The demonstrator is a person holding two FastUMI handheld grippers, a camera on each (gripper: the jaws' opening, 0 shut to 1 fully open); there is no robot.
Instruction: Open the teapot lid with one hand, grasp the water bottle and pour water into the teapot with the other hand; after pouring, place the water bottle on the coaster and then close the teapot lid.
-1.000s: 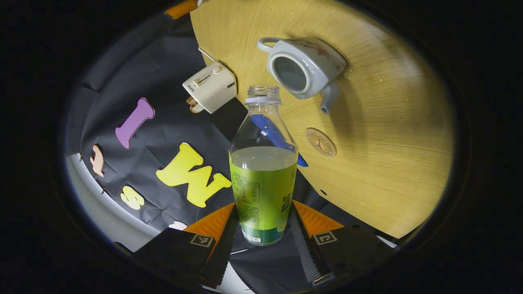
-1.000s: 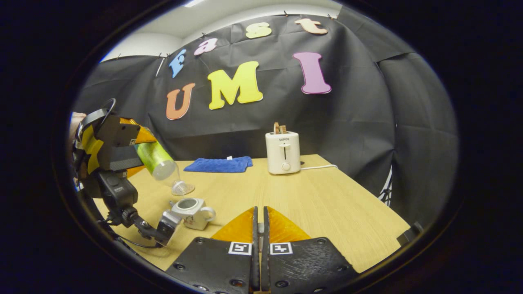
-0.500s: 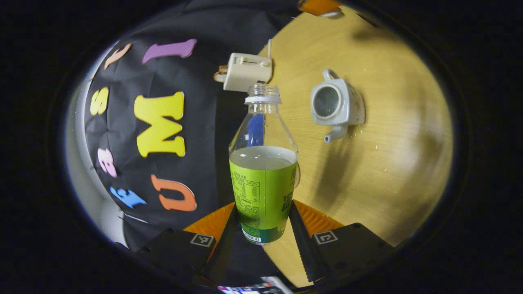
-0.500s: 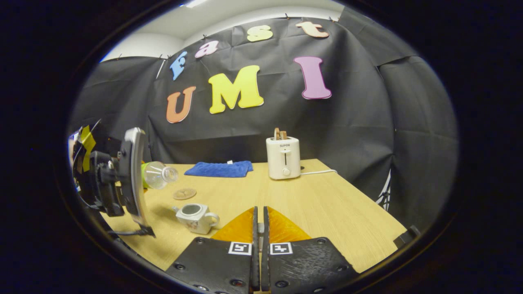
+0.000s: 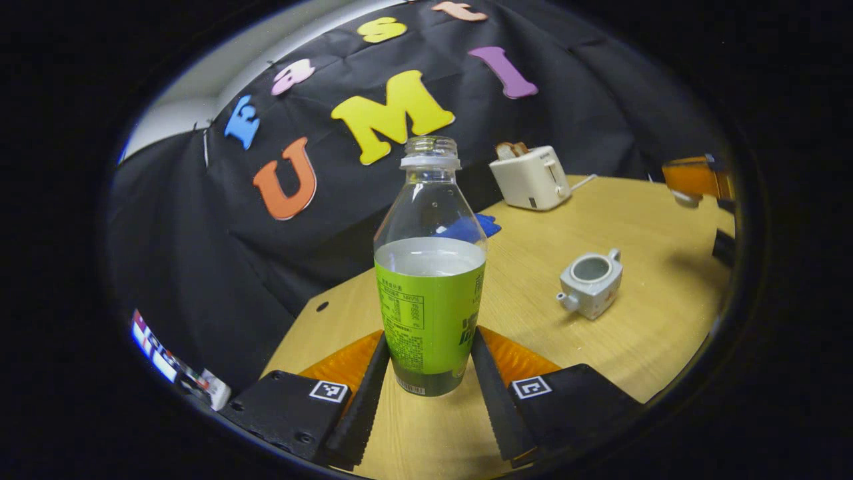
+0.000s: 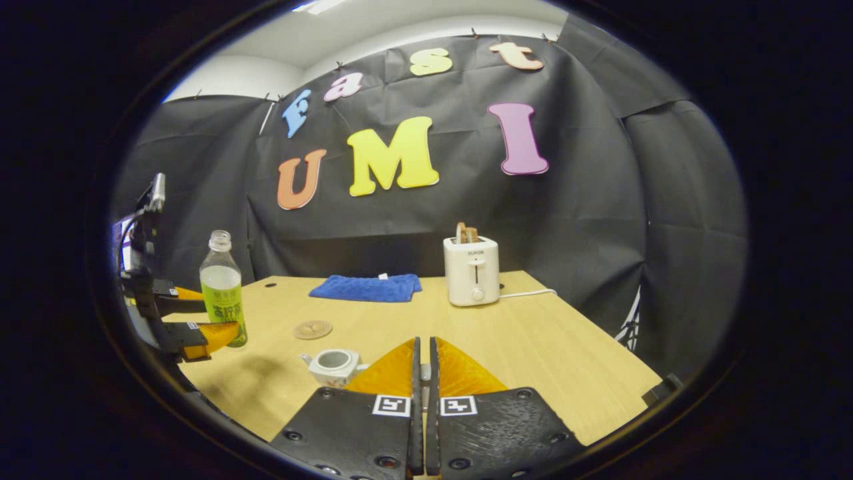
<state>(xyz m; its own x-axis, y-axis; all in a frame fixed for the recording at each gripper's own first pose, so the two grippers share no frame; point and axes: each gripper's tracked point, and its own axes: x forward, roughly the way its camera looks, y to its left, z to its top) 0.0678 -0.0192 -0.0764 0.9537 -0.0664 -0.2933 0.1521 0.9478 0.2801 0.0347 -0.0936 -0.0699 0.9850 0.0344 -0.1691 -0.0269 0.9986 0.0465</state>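
Around me a black cloth wall hangs in creases, pinned along its top edge, and above it I see a pale wall or ceiling with a bright strip of light at the upper edge. In front of me the light wooden surface runs back to the cloth, with a small dark hole near its far left corner. Toward the back stand a white toaster, its cord trailing to the right, and a folded blue cloth to its left.
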